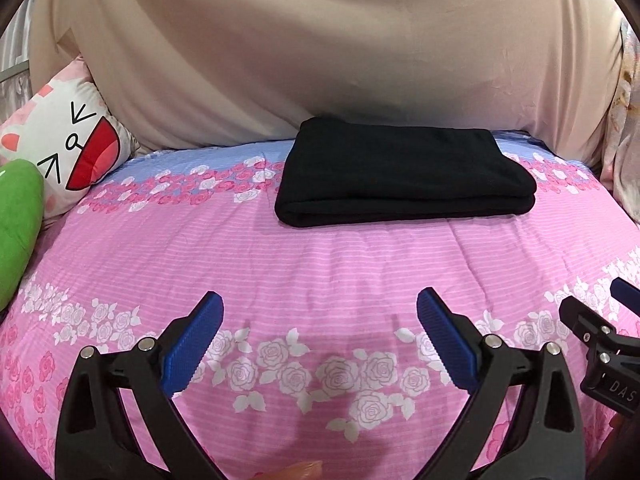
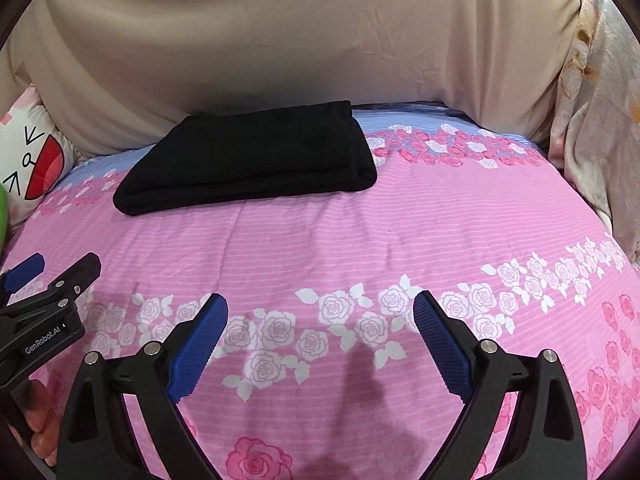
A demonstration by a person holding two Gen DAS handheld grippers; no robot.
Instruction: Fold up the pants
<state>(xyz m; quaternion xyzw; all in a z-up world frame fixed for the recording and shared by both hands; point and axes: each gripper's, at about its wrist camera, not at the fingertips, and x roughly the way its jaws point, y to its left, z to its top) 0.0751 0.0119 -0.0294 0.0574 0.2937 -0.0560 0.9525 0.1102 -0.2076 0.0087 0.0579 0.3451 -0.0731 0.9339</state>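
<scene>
black pants point(image 1: 404, 176) lie folded into a compact, layered rectangle toward the far edge of a bed point(image 1: 320, 272) covered in a pink rose-print quilt, just in front of a beige draped cloth point(image 1: 304, 52). the left gripper point(image 1: 320, 316) and the right gripper point(image 2: 320, 316) hover side by side over the near part of the bed, each with its blue-padded jaws spread wide apart and nothing between them. the pants sit well apart from both, beyond the tips: ahead and a little right in the left wrist view, ahead and to the left in the right wrist view. a cartoon cushion point(image 1: 68, 148) and a green plush point(image 1: 18, 224) rest at the bed's far left corner.

the cloth looks soft, limp and light, likely a thick knit that will sag and slide open if lifted by a single layer. any further hold would best pinch through the whole stack at the rounded near fold, one jaw pair toward each end. judged from the neat bundle, the folding appears essentially done.
</scene>
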